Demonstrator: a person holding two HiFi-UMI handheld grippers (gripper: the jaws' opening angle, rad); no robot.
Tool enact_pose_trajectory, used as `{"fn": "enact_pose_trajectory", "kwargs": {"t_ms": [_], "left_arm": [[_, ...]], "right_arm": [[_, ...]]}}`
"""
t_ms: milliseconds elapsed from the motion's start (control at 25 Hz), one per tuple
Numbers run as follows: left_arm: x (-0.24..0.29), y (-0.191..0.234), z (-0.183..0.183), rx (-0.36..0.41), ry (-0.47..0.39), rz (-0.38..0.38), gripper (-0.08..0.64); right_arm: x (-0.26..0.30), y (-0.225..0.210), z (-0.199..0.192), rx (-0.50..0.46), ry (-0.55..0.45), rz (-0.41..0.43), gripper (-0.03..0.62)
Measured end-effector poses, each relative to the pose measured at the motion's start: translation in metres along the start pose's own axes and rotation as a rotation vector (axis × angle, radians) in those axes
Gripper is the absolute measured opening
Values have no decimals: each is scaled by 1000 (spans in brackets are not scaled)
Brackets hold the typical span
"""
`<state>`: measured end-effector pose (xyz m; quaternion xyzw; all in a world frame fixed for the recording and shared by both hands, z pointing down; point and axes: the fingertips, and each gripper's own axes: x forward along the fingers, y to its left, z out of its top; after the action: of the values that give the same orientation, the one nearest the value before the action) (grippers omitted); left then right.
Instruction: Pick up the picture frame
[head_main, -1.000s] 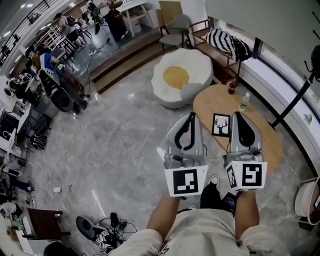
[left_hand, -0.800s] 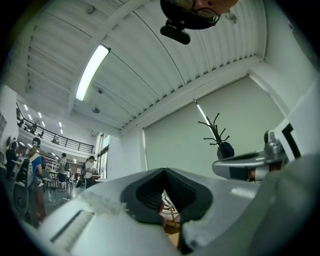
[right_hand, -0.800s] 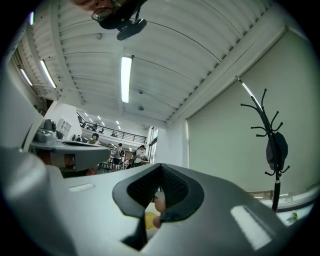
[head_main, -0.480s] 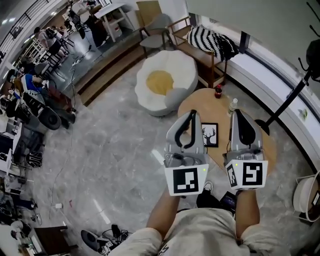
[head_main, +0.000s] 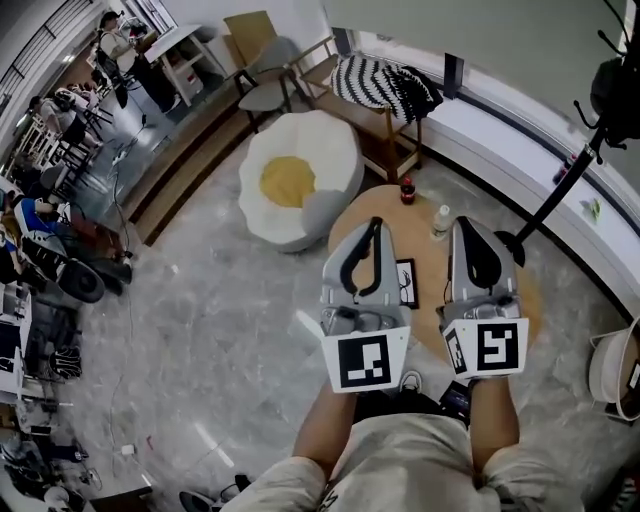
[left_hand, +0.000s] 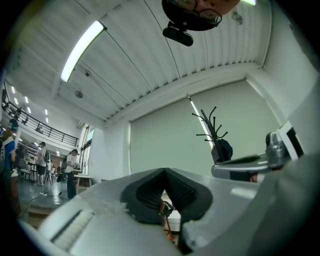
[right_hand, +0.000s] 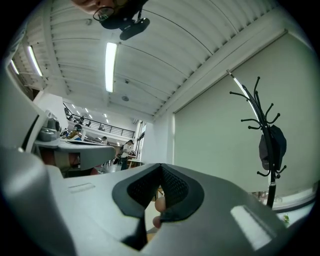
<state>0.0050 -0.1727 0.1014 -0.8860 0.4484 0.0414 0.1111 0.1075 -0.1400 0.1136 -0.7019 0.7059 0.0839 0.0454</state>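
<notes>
The picture frame (head_main: 406, 283), black-edged with a deer print, lies flat on the round wooden table (head_main: 428, 305) in the head view. The left gripper's body covers the frame's left edge. My left gripper (head_main: 376, 226) hangs above the table's left part, shut and empty. To the frame's right my right gripper (head_main: 469, 224) is also shut and empty. In the left gripper view the jaws (left_hand: 165, 171) meet with nothing between them. It is the same for the right gripper (right_hand: 161, 166) in its own view. Both point a little upward toward the wall.
A cola bottle (head_main: 407, 190) and a water bottle (head_main: 440, 221) stand at the table's far edge. An egg-shaped beanbag (head_main: 295, 180) lies to the left of the table, and a wooden chair with a striped blanket (head_main: 385, 90) stands behind it. A black coat rack (head_main: 560, 190) stands to the right.
Both grippers have moved forward over the table, still shut. The frame, earlier in plain sight between them, now lies partly under the left gripper. The table sits nearer to me.
</notes>
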Motion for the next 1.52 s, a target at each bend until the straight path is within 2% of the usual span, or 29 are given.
{"fn": "enact_pose_trajectory", "kwargs": {"t_ms": [520,800,1120,1520], "left_arm": [[82,62,-39,-64,-6,-115,5],[99,70,-74,-86,50,-146,5],[122,43,-144,-109,172,-159,5],[128,23,-246,-120,345,-121,5]], "right_arm": [[88,1,-32,-54,54,-136,2],[106,-2,-56,-46,93,-174,2],[113,-30,-124,9,184,-181,2],[111,-50,-225,66,339,-163,2]]}}
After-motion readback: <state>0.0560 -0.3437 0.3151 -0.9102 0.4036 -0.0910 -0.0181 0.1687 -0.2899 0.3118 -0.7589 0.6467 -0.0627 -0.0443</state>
